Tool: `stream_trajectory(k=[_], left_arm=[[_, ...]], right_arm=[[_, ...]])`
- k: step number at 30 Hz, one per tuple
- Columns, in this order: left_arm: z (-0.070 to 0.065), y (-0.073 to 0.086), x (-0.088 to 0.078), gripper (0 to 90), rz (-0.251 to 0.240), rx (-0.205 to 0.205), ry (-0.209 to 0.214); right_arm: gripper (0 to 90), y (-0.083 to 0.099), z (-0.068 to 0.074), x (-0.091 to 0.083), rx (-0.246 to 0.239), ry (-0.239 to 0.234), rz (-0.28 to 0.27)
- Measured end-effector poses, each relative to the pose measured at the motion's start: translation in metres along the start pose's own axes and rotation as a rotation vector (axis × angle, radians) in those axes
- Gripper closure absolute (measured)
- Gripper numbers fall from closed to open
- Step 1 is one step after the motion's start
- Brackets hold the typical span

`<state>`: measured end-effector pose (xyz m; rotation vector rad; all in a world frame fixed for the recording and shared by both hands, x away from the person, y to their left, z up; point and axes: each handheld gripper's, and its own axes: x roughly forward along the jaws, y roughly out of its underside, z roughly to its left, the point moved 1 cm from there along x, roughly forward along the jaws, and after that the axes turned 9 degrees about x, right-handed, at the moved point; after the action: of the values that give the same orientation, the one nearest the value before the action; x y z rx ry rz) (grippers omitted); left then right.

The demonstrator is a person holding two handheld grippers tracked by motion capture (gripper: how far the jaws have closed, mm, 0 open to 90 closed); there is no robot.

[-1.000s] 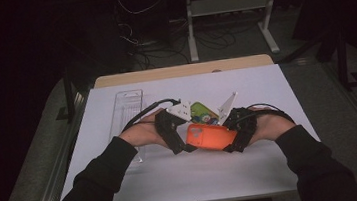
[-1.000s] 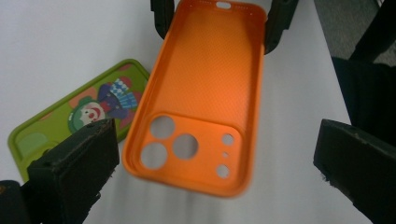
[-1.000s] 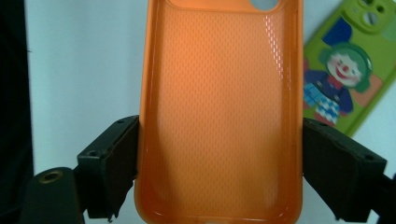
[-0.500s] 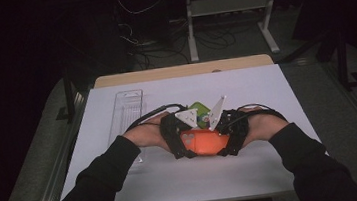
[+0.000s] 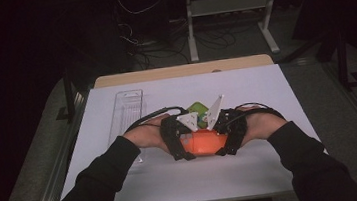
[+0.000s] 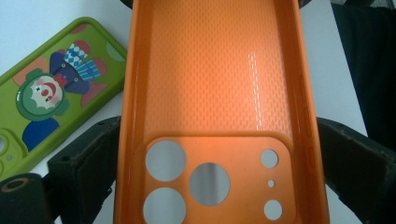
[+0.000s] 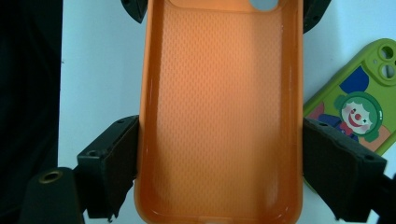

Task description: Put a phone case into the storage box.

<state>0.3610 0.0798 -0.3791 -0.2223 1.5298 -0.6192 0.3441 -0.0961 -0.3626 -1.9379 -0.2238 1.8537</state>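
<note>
Orange phone case (image 5: 202, 142) held inside-up above the desk (image 5: 266, 91), between the left gripper (image 6: 210, 154) and right gripper (image 7: 219, 154). Left fingers (image 6: 88, 154) just closing on the camera-cutout end; right fingers (image 7: 112, 158) pinching the opposite end. Case empty. Green clown case (image 6: 42, 98) beside it. Likely step: two-handed transfer; next, a secure grip.

The left claw (image 6: 215, 154) has just closed onto the orange phone case (image 6: 215, 84).
</note>
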Motion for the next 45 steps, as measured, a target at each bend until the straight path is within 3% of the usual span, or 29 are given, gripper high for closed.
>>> stream_trajectory(k=[7, 17, 23, 27, 30, 36, 45], left_arm=[[0.001, 0.0, -0.002, 14.1, -0.003, 0.005, 0.002], [0.003, 0.001, 0.0, 15.8, 0.004, -0.001, 0.015], [0.002, 0.0, -0.002, 16.4, 0.005, -0.005, -0.003], [0.001, 0.001, -0.002, 16.5, 0.01, -0.017, -0.012], [0.0, 0.004, -0.001, 16.4, 0.003, -0.061, -0.021], [-0.003, 0.01, 0.003, 16.3, 0.027, -0.133, -0.057], [-0.006, 0.015, 0.004, 16.3, 0.031, -0.273, -0.146]], right_arm=[[15.3, 0.0, 0.0, 0.0, 0.001, -0.001, -0.004], [15.1, -0.001, -0.002, 0.002, 0.012, -0.017, 0.001], [14.4, 0.001, -0.003, 0.001, 0.012, -0.014, -0.018], [5.5, 0.002, -0.004, 0.003, 0.04, -0.041, -0.031], [0.2, 0.005, -0.006, 0.004, 0.071, -0.036, -0.06], [0.0, 0.019, -0.014, 0.005, 0.164, -0.007, -0.151], [0.0, 0.041, -0.018, -0.001, 0.3, 0.056, -0.268]])
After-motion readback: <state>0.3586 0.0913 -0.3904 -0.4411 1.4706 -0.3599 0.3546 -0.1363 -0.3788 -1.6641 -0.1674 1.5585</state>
